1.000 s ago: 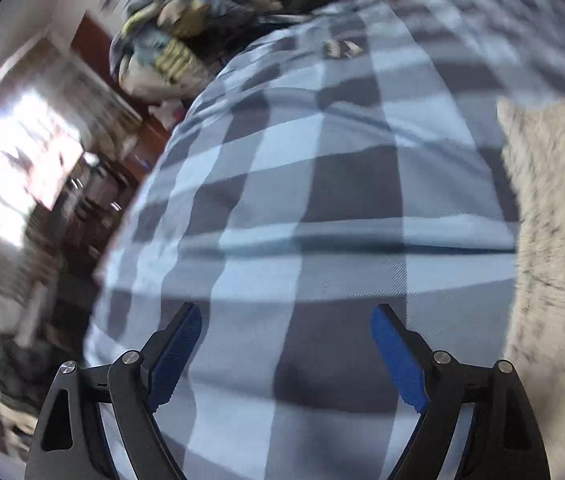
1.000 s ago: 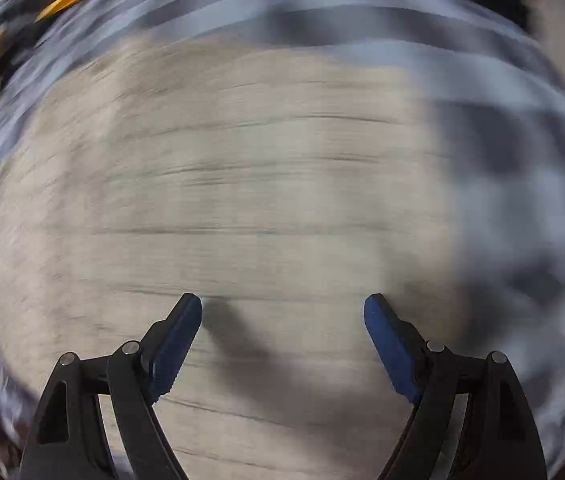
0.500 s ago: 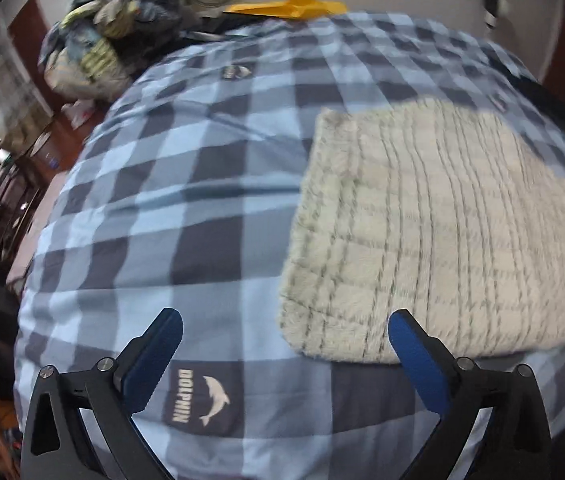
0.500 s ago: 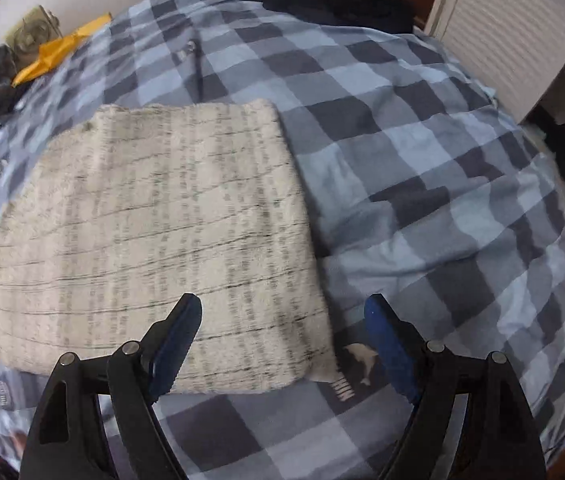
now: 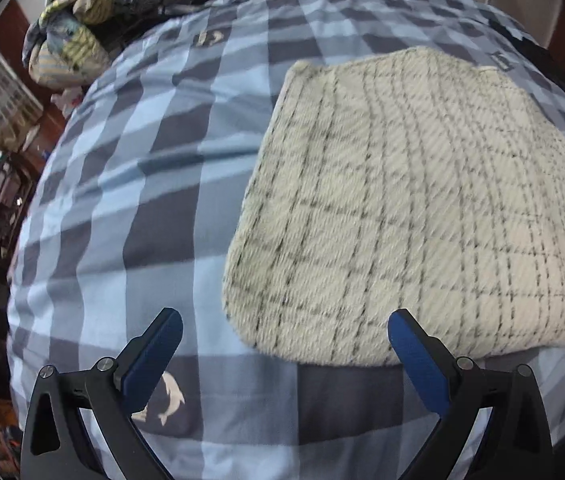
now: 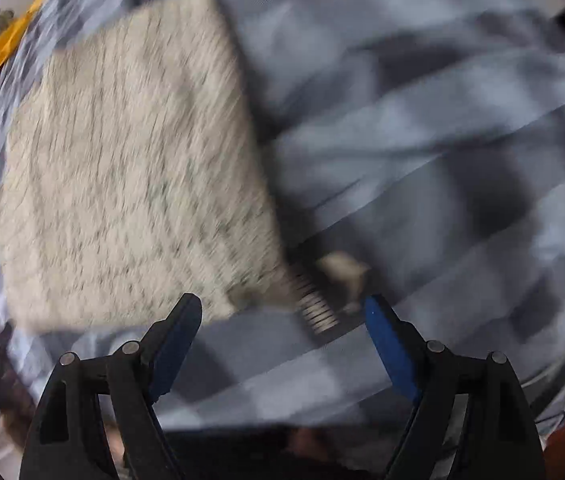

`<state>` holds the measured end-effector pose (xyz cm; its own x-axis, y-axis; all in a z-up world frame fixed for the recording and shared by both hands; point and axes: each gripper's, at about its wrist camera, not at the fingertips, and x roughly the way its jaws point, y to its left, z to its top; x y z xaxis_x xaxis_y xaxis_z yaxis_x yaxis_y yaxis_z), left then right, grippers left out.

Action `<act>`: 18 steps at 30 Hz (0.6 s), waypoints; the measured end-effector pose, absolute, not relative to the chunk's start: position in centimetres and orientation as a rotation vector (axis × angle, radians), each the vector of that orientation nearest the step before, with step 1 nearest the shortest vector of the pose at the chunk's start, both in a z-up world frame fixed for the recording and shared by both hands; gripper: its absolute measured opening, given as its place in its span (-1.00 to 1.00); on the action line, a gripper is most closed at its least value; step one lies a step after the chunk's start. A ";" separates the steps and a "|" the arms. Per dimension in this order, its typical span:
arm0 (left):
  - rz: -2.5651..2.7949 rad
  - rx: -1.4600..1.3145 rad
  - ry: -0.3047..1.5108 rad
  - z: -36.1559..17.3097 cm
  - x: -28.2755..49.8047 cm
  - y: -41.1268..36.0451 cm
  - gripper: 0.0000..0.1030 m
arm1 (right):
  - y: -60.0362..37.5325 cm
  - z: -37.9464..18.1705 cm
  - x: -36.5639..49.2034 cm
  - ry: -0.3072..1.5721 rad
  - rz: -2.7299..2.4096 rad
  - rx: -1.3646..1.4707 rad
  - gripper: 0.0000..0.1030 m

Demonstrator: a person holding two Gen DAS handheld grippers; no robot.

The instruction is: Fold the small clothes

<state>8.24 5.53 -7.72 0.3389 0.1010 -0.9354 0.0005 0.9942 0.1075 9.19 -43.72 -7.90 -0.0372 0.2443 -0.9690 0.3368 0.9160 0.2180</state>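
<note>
The folded cream garment (image 5: 414, 200) lay flat on the checked bed cover (image 5: 130, 200). The left claw (image 5: 282, 332) was held wide and empty above the garment's near left corner. The right claw (image 6: 282, 316) was also spread wide, with nothing gripped, over the near right corner. The fabric was judged thick, soft and light, so it would likely sag unless taken at both near corners. A clothes pile (image 5: 78, 40) was shown only in the left view; the right view was blurred.
</note>
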 end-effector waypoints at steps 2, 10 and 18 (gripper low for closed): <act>0.073 0.057 1.246 -8.0 8.0 6.2 1.00 | -43.4 -9.0 9.4 1.693 -0.021 0.441 0.58; 0.059 -0.044 1.267 -7.9 8.0 6.8 1.00 | -44.0 -9.9 8.1 1.678 0.034 0.115 0.49; 0.097 0.013 1.289 -8.9 8.1 6.9 1.00 | -39.3 -11.6 9.0 1.652 0.200 -0.023 -0.68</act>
<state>8.10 6.94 -8.93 0.2747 0.0795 -0.9582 -0.0654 0.9958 0.0639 8.96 -39.26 -11.59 -0.0936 0.1051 -0.9900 -0.1346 0.9839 0.1172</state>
